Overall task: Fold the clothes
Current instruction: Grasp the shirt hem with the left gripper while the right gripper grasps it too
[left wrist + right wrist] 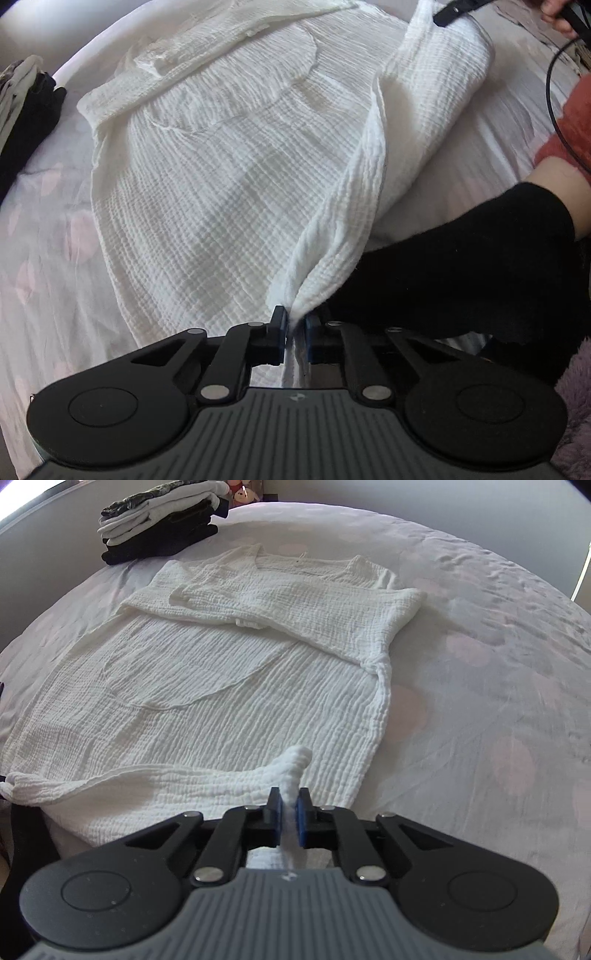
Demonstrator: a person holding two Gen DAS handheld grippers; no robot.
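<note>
A white crinkled garment (221, 177) lies spread on the bed, its sleeves folded across the chest. My left gripper (295, 317) is shut on a pinched fold of its hem, and the cloth rises from the pads in a ridge toward the upper right. In the right wrist view the same white garment (229, 686) lies flat with the neckline far away. There my right gripper (289, 796) is shut on a bunched corner of the near hem that sticks up between the blue pads. The right gripper's tip (448, 13) shows at the top of the left wrist view, touching the lifted cloth.
A pale sheet with pink spots (480, 701) covers the bed. A stack of folded dark and light clothes (159, 524) sits at the far left corner. A person's leg in a black sock (480, 266) and a red sleeve (572, 125) lie at the right, with a black cable (550, 92).
</note>
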